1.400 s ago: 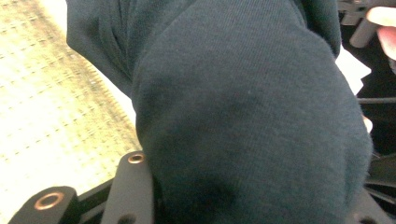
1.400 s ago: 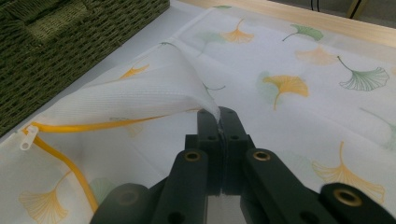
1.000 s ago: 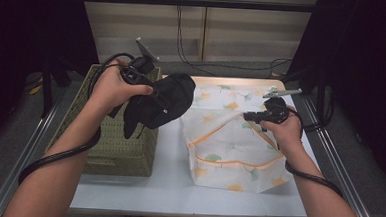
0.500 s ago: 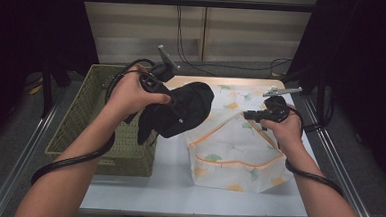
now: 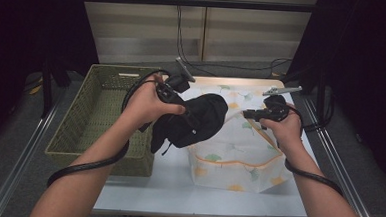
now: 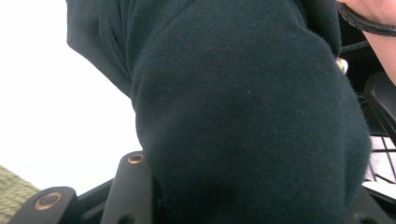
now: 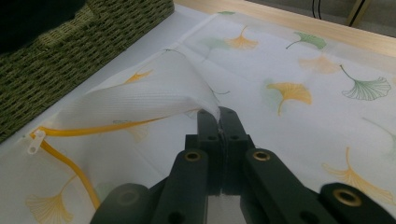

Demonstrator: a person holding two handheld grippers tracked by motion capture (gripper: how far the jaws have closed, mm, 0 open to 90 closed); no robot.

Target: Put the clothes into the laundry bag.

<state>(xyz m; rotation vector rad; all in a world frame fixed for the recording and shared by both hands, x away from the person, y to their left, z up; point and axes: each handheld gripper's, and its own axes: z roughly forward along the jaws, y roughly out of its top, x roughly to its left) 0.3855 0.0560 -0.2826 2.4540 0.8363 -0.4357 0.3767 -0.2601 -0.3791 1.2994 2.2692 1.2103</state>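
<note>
The right gripper point(image 7: 218, 122) pinches the white leaf-printed mesh laundry bag's point(image 5: 239, 151) edge, lifting its mouth open. Above that bag, the left gripper point(image 5: 181, 110) clamps the black knit garment point(image 5: 193, 121), probably for insertion.

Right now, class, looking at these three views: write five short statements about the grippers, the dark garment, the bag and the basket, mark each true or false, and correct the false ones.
1. The left gripper holds a black garment above the table. True.
2. The black garment lies inside the wicker basket. False: it hangs in the air beside the basket, over the edge of the mesh bag.
3. The right gripper is shut on a flap of the mesh bag. True.
4. The mesh bag has a blue zip. False: its zip is yellow.
5. The mesh bag carries a leaf print. True.
</note>
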